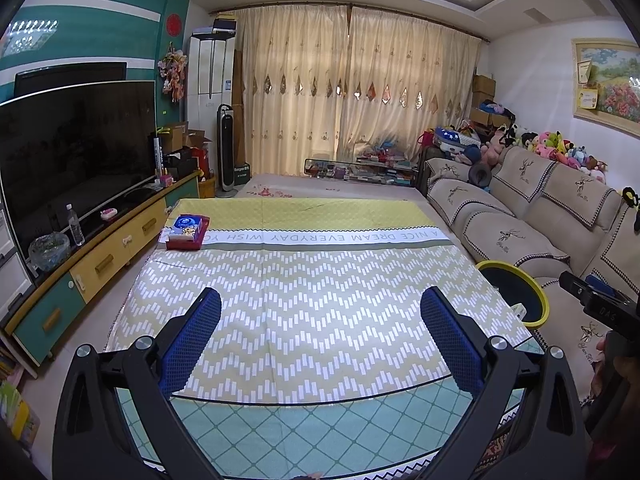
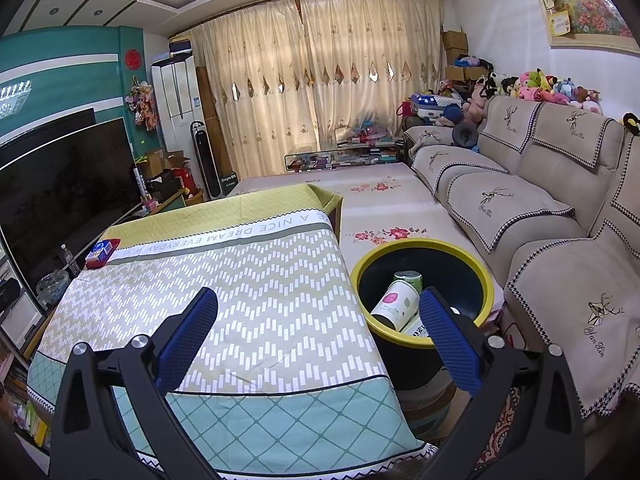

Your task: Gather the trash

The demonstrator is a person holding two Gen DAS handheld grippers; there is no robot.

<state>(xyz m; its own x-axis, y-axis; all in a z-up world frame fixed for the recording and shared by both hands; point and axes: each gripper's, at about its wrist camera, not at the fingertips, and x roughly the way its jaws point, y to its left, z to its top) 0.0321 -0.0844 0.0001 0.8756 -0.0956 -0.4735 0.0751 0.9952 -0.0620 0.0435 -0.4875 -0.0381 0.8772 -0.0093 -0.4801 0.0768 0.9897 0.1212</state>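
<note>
A living room with cream drawn curtains [image 1: 352,92], a beige cushioned sofa [image 2: 520,200] and a large dark television screen [image 1: 76,148] surrounds a table covered by a yellow, white and mint patterned cloth [image 1: 312,304]. The left gripper [image 1: 320,308] hangs over the near part of that cloth with its blue-padded fingers [image 1: 196,332] spread wide and nothing between them; ahead of it and to its left, at the far corner of the cloth, lies a red tray holding a blue tissue pack [image 1: 187,231]. The right gripper [image 2: 318,308] is likewise spread and empty, its left finger over the cloth and its right finger [image 2: 448,340] in front of a round black bin with a yellow rim [image 2: 400,246], which stands just beside the table's edge (between table and sofa). Inside the bin lie the collected pieces: a white paper cup with a pink flower print [image 2: 394,304], tilted on its side, and a green-banded cup [image 2: 409,278] behind it.
</note>
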